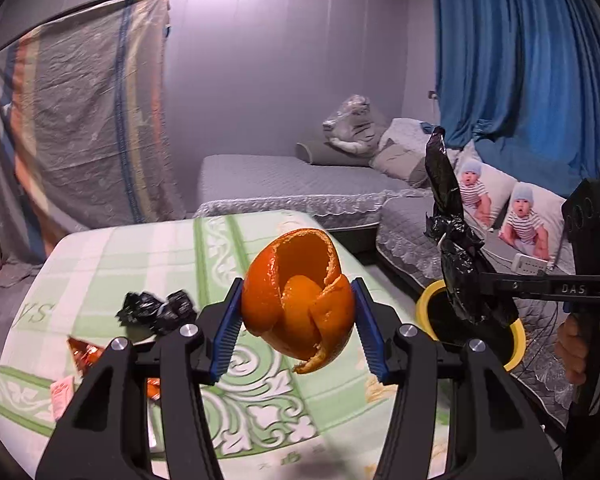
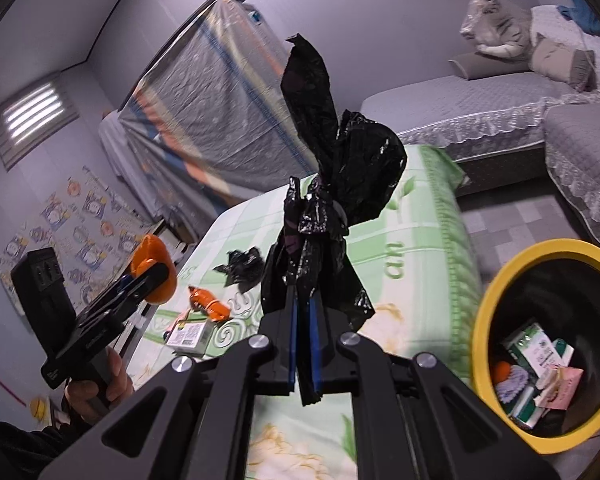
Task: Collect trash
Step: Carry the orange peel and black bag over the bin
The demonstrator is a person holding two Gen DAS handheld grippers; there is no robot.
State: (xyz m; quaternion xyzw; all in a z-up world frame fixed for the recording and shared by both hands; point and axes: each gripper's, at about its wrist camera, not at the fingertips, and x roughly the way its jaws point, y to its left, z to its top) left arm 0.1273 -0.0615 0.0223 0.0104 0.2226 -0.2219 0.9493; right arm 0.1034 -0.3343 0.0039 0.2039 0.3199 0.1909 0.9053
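Observation:
My left gripper (image 1: 298, 314) is shut on a hollow orange peel (image 1: 296, 296), held above the green patterned table (image 1: 148, 248). It also shows in the right wrist view (image 2: 152, 270). My right gripper (image 2: 304, 312) is shut on a knotted black plastic bag (image 2: 332, 184), held up beside the yellow-rimmed trash bin (image 2: 484, 320); the bag also shows in the left wrist view (image 1: 456, 240). The bin (image 1: 428, 300) holds cartons and wrappers (image 2: 540, 368).
On the table lie a crumpled black bag (image 1: 156, 310), an orange wrapper (image 2: 208, 304) and a small box (image 2: 188, 336). Grey beds (image 1: 292, 180) and a blue curtain (image 1: 520, 60) are behind. A cloth-covered frame (image 1: 80, 120) stands at the left.

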